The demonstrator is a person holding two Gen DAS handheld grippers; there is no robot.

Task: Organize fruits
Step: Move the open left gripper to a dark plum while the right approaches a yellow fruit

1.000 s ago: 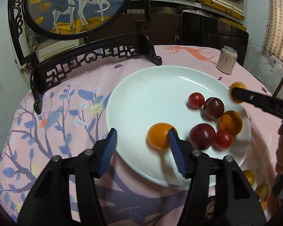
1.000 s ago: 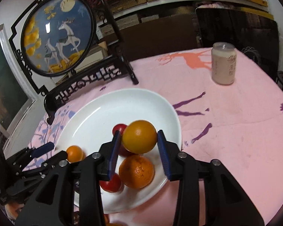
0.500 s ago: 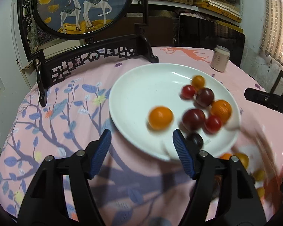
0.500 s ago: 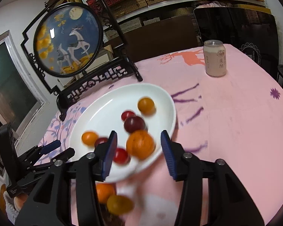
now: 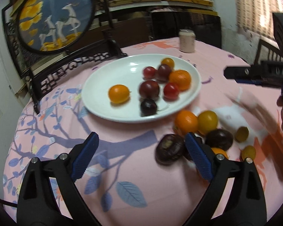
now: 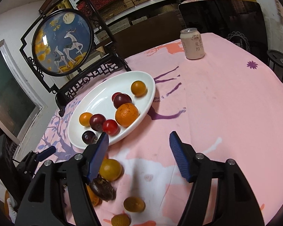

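Note:
A white plate (image 5: 101,101) (image 6: 81,133) on the pink cloth holds several fruits: oranges (image 5: 180,80) (image 6: 126,114), dark plums (image 5: 149,89) and red tomatoes (image 6: 110,126). Loose fruits lie in front of it: an orange (image 5: 185,121), a yellow one (image 5: 207,122) (image 6: 110,169) and a dark wrinkled one (image 5: 169,148) (image 6: 103,188). My left gripper (image 5: 141,141) is opening over the cloth, short of the plate. The dark wrinkled fruit lies just inside its right finger, not gripped. My right gripper (image 6: 138,139) is opening too, with only cloth between its fingers.
A pink drink can (image 5: 187,41) (image 6: 192,44) stands at the table's far side. A black carved stand with a round deer picture (image 5: 54,18) (image 6: 63,41) rises behind the plate. Small yellow fruits (image 5: 242,134) (image 6: 134,204) lie near the table's front edge.
The right gripper let its orange go onto the plate. The left gripper came away from its orange fruit. Both drew back from the plate toward the loose fruits, opening wider.

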